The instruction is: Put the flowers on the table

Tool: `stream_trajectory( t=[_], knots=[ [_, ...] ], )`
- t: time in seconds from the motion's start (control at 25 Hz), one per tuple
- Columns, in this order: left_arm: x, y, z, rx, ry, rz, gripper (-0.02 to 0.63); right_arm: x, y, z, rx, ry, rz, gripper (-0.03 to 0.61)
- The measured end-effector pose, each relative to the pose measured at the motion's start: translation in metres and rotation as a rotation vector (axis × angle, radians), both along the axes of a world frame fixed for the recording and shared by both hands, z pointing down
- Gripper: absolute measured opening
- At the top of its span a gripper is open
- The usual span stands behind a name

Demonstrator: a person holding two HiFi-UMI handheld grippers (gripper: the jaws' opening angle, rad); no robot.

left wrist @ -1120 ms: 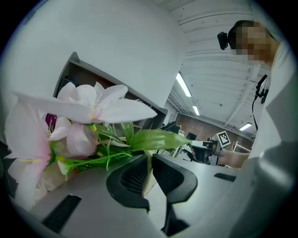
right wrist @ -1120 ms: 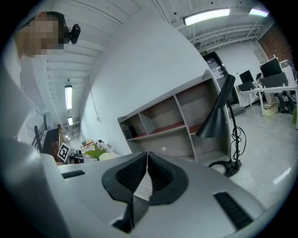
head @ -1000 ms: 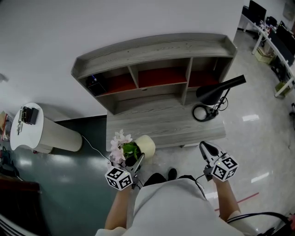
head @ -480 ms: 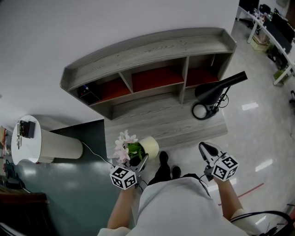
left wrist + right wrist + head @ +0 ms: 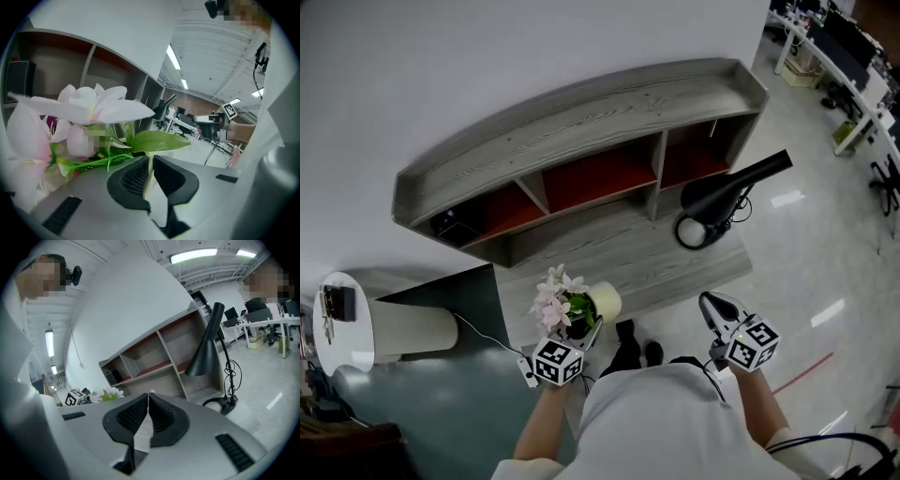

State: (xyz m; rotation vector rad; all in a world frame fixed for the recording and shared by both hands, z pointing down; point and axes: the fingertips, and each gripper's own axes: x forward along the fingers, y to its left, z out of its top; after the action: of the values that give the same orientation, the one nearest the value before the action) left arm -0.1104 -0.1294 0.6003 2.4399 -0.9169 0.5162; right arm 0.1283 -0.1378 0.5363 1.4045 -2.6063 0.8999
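Observation:
Pink and white flowers [image 5: 558, 295] with green leaves stand in a cream pot [image 5: 607, 302], held just off the front left edge of the grey wooden table [image 5: 628, 258]. My left gripper [image 5: 592, 328] is shut on the pot's thin rim [image 5: 149, 174]; petals [image 5: 84, 108] and a leaf [image 5: 159, 140] fill the left gripper view. My right gripper [image 5: 713, 302] hangs off the table's front right, shut with nothing in it [image 5: 148, 397]. The right gripper view shows the flowers [image 5: 110, 393] at its far left.
The table carries a shelf unit [image 5: 581, 122] with red-backed compartments and a black box [image 5: 450, 223] in the left one. A black desk lamp [image 5: 727, 187] with its cable stands at the table's right end. A white round stand [image 5: 342, 323] and a dark mat [image 5: 422, 394] lie to the left.
The person has stepped closer to the table and the view has swung left. The left gripper still holds the pot, now a little further right. The right gripper kept its place.

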Motion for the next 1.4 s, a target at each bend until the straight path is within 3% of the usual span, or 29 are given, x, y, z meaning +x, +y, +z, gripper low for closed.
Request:
stream_trajectory(
  t=[0.4,0.92,1.4],
  knots=[
    [0.016,-0.03,0.046,-0.05,-0.126,0.218,0.048,0.006,-0.022,0.027,-0.024,0.038,0.119,0.02],
    [0.048,-0.065,0.078,-0.071,-0.159,0.45,0.048,0.001,-0.038,0.059,-0.097,0.069,0.243,0.02],
    [0.107,-0.099,0.098,-0.04,-0.226,0.562,0.048,0.021,-0.041,0.056,-0.105,0.068,0.324,0.02]
  ],
)
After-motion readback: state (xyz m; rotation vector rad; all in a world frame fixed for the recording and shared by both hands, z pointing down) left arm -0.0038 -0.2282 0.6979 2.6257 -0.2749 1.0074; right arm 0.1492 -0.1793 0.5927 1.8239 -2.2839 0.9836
